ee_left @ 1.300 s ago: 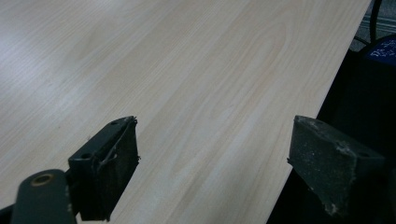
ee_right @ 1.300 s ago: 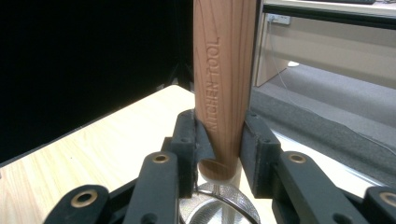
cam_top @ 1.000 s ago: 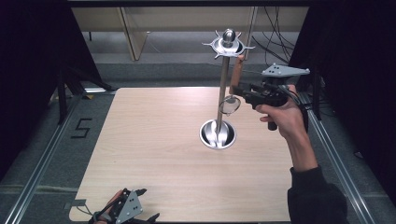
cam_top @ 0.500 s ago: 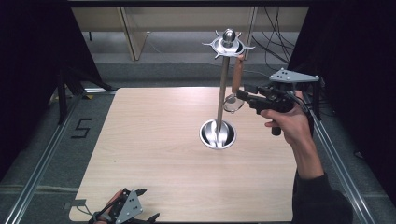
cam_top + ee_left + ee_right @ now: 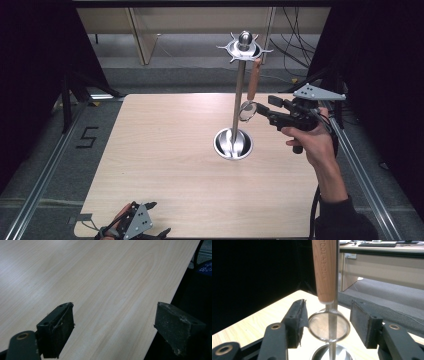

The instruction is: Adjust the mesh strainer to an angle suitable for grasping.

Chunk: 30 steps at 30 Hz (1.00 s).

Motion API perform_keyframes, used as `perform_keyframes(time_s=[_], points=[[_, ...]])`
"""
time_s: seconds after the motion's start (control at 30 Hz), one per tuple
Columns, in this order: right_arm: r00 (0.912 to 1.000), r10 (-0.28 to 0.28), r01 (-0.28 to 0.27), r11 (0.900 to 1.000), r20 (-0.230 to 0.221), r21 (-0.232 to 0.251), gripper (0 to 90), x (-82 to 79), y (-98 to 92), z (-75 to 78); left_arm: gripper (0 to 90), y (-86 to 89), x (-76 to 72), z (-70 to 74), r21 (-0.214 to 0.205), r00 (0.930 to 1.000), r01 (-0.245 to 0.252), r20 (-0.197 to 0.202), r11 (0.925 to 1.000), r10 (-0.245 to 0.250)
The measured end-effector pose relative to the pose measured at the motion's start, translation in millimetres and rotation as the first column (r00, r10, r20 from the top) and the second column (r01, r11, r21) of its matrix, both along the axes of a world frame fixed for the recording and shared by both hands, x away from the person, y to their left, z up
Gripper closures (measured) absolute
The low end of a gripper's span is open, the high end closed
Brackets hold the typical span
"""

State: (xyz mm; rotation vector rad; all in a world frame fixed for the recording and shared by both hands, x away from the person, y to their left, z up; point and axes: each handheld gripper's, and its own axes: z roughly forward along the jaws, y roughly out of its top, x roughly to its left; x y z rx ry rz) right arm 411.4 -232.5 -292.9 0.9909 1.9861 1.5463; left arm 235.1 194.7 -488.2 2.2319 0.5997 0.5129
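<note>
A metal stand [image 5: 239, 95] rises from a round base [image 5: 233, 143] to a hooked top [image 5: 244, 46]. From the top hangs a small strainer with a wooden handle [image 5: 253, 80] and a mesh ring [image 5: 247, 111]. My right gripper [image 5: 261, 111] is open at the ring's height, just right of it. In the right gripper view the ring [image 5: 328, 326] hangs between the pads [image 5: 298, 320], close to the left one, with the handle [image 5: 324, 270] above. My left gripper [image 5: 159, 218] rests open at the table's near left edge, nothing between its jaws [image 5: 115, 325].
The light wooden table [image 5: 165, 150] is bare around the stand. Metal rails [image 5: 45, 170] run along both sides of it. Cables and desks lie beyond the far edge. In the left gripper view the table's edge [image 5: 162, 312] drops off at the right.
The right hand has shifted a little right and lower, and its gripper now points at the mesh ring. The strainer still hangs on the stand. The left gripper has not moved.
</note>
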Motion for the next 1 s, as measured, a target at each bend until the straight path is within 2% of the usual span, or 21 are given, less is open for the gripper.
perform_keyframes(time_s=[0.13, 0.17, 0.23, 0.27, 0.43, 0.5, 0.57, 0.6, 0.63, 0.67, 0.73, 0.77, 0.8, 0.83, 0.87, 0.97, 1.0], points=[[0.9998, -0.021, 0.021, 0.9996, -0.002, -0.019, 44.4, -5.2, -1.2, -7.5, 15.2, -0.4, -0.4, -0.4, -0.011, 1.0000, -0.003, 0.000, 0.9999, 0.003], [0.9997, -0.024, 0.024, 0.9994, 0.011, -0.025, 43.9, -5.2, -1.8, -9.0, 15.2, 0.0, 0.0, 0.0, -0.002, 1.0000, 0.000, 0.000, 1.0000, 0.000], [0.9994, -0.028, 0.028, 0.9995, 0.018, -0.017, 43.0, -6.1, -2.6, -13.5, 15.2, -0.3, -0.1, -0.4, -0.008, 1.0000, -0.001, -0.001, 1.0000, 0.001], [0.9996, -0.028, 0.028, 0.9995, 0.007, -0.015, 43.0, -7.7, -3.0, -14.7, 15.2, -0.7, -0.1, -1.5, -0.015, 0.9999, -0.006, 0.011, 0.9999, 0.006], [0.9997, -0.022, 0.022, 0.9997, 0.009, -0.009, 41.8, -12.1, -5.0, -24.4, 15.2, -0.6, -0.4, -0.7, -0.011, 1.0000, -0.004, 0.002, 0.9999, 0.004], [1.0000, 0.004, -0.004, 0.9996, -0.001, -0.027, 40.4, -13.1, -5.4, -30.2, 15.2, -0.6, -0.3, -0.2, -0.011, 1.0000, -0.001, -0.002, 0.9999, 0.001], [0.9999, -0.010, 0.010, 0.9993, -0.008, -0.035, 40.4, -14.9, -5.7, -31.2, 15.2, -0.9, -0.2, -0.8, -0.019, 0.9999, -0.007, 0.010, 0.9998, 0.007], [0.9996, -0.006, 0.006, 0.9997, -0.028, -0.026, 40.4, -16.1, -5.7, -32.6, 15.2, -0.9, 0.0, -0.8, -0.019, 0.9999, -0.007, 0.010, 0.9998, 0.007], [0.9999, -0.005, 0.004, 0.9993, -0.010, -0.037, 40.3, -15.5, -6.2, -34.1, 15.2, -0.8, 0.1, -0.8, -0.017, 0.9999, -0.005, 0.009, 0.9998, 0.005], [0.9996, 0.010, -0.011, 0.9995, -0.024, -0.028, 40.2, -15.4, -6.0, -35.8, 15.2, -0.8, 0.0, -0.8, -0.017, 0.9999, -0.005, 0.010, 0.9998, 0.006], [0.9999, -0.005, 0.005, 0.9991, -0.010, -0.043, 40.0, -14.5, -6.4, -38.9, 15.2, -1.3, -0.4, -1.0, -0.029, 0.9999, -0.008, 0.006, 0.9995, 0.008], [0.9991, -0.006, 0.004, 0.9991, -0.042, -0.041, 39.8, -15.6, -6.4, -39.8, 15.2, -1.3, -0.2, -0.9, -0.029, 0.9999, -0.008, 0.007, 0.9995, 0.008], [0.9987, -0.014, 0.012, 0.9990, -0.048, -0.043, 39.7, -15.6, -5.9, -41.2, 15.2, -1.4, -0.2, -0.8, -0.031, 0.9999, -0.009, 0.006, 0.9995, 0.009], [0.9996, -0.003, 0.001, 0.9992, -0.030, -0.040, 39.6, -13.7, -5.9, -42.8, 15.2, -1.4, -0.1, -0.8, -0.030, 1.0000, -0.007, 0.006, 0.9995, 0.008], [0.9987, -0.008, 0.006, 0.9991, -0.050, -0.041, 39.3, -14.7, -5.4, -43.5, 15.2, -1.2, 0.0, -0.7, -0.023, 0.9999, -0.008, 0.008, 0.9997, 0.008], [0.9979, -0.016, 0.012, 0.9983, -0.063, -0.056, 38.7, -14.5, -4.6, -47.4, 15.2, -1.4, 0.0, -0.4, -0.025, 0.9999, -0.009, 0.008, 0.9996, 0.009], [0.9986, -0.003, 0.000, 0.9984, -0.054, -0.056, 38.7, -13.2, -5.0, -48.3, 15.2, -1.7, -0.2, -1.1, -0.038, 0.9999, -0.012, 0.009, 0.9992, 0.012]])
